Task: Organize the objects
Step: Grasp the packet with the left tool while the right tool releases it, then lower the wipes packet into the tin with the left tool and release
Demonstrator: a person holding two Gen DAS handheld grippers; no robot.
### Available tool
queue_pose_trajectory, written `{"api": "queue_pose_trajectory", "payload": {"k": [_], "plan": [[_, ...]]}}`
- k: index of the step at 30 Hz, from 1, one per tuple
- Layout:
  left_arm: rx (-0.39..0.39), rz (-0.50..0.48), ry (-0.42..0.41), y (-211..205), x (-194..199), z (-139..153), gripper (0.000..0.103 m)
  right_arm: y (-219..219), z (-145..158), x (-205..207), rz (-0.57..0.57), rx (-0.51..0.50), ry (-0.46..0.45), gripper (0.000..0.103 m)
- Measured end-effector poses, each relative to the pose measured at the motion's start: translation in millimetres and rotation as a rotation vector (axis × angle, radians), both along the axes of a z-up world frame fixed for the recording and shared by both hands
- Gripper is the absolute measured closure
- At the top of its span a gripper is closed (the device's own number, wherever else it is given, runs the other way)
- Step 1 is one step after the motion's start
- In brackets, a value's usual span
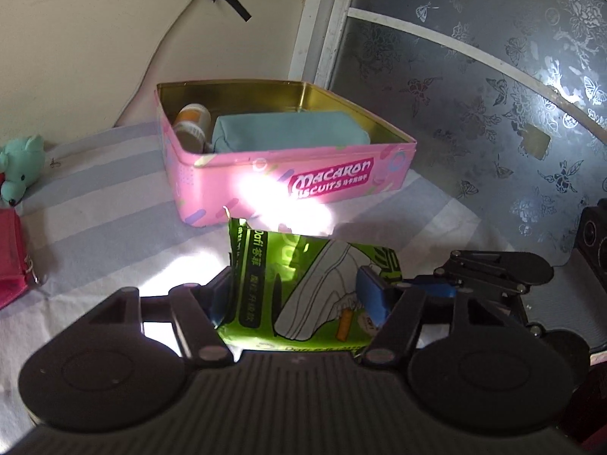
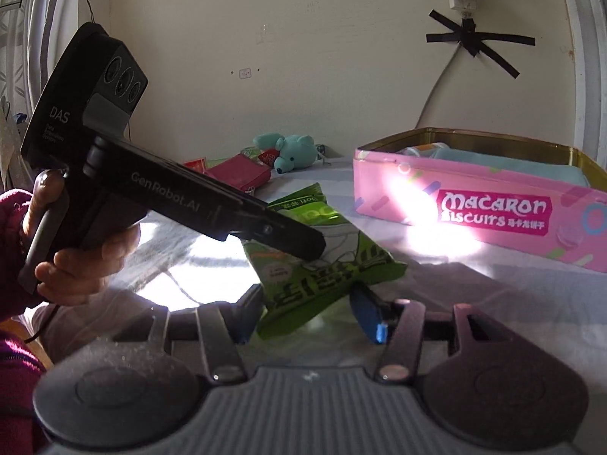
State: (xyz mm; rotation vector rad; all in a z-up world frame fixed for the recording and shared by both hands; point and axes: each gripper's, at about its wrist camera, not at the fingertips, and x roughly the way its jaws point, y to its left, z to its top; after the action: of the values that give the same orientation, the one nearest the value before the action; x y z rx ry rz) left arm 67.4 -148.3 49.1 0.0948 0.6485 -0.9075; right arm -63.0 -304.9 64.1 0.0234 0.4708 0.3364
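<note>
A green snack packet [image 1: 303,284] sits between the fingers of my left gripper [image 1: 299,295], which is shut on it and holds it just in front of the pink Macaron biscuit tin [image 1: 303,185]. The tin is open and holds a teal pouch [image 1: 288,129] and an orange-capped bottle [image 1: 193,121]. In the right wrist view the left gripper [image 2: 303,242] pinches the packet [image 2: 322,273] from the left. My right gripper [image 2: 307,314] has its jaws open around the packet's near corner. The tin [image 2: 493,204] stands to the right.
A teal plush bear [image 2: 296,151] and a red pouch [image 2: 239,174] lie at the far side of the striped cloth [image 1: 95,208]. A patterned glass door [image 1: 493,94] is behind the tin. The right gripper's body [image 1: 493,269] shows beside the packet.
</note>
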Motion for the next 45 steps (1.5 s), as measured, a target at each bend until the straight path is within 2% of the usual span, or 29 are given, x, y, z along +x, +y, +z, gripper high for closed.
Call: {"api": "queue_pose_trajectory", "payload": {"k": [7,11,19,23,25,29,31,34,42,45], "plan": [[-0.041,-0.016,-0.159,-47,27,45,0.033,-34,39,28,-0.082,-0.04,-0.14,0.051],[-0.051,0.003,-0.202,-75,54,60,0.033,-50,48,61,-0.129,-0.05,-0.18,0.051],[-0.029,0.043,-0.23,-128,107,59,0.033,-84,42,133,-0.217,-0.034,-0.129,0.05],[-0.013,0.077,-0.217,-147,130,51,0.032,-96,31,165,-0.286,-0.064,-0.06,0.049],[0.014,0.108,-0.201,-157,140,45,0.026,-98,24,177,-0.36,-0.101,-0.055,0.04],[0.085,0.181,-0.201,-169,149,29,0.025,-105,15,183,-0.382,-0.042,-0.06,0.035],[0.113,0.198,-0.203,-172,150,26,0.025,-106,11,183,-0.392,-0.047,-0.057,0.034],[0.13,0.228,-0.239,-173,146,28,0.021,-107,9,177,-0.397,-0.04,-0.067,0.03],[0.165,0.278,-0.26,-175,144,24,0.02,-109,4,178,-0.407,-0.018,-0.061,0.029],[0.179,0.294,-0.266,-174,141,21,0.02,-107,4,175,-0.413,-0.013,-0.085,0.025]]}}
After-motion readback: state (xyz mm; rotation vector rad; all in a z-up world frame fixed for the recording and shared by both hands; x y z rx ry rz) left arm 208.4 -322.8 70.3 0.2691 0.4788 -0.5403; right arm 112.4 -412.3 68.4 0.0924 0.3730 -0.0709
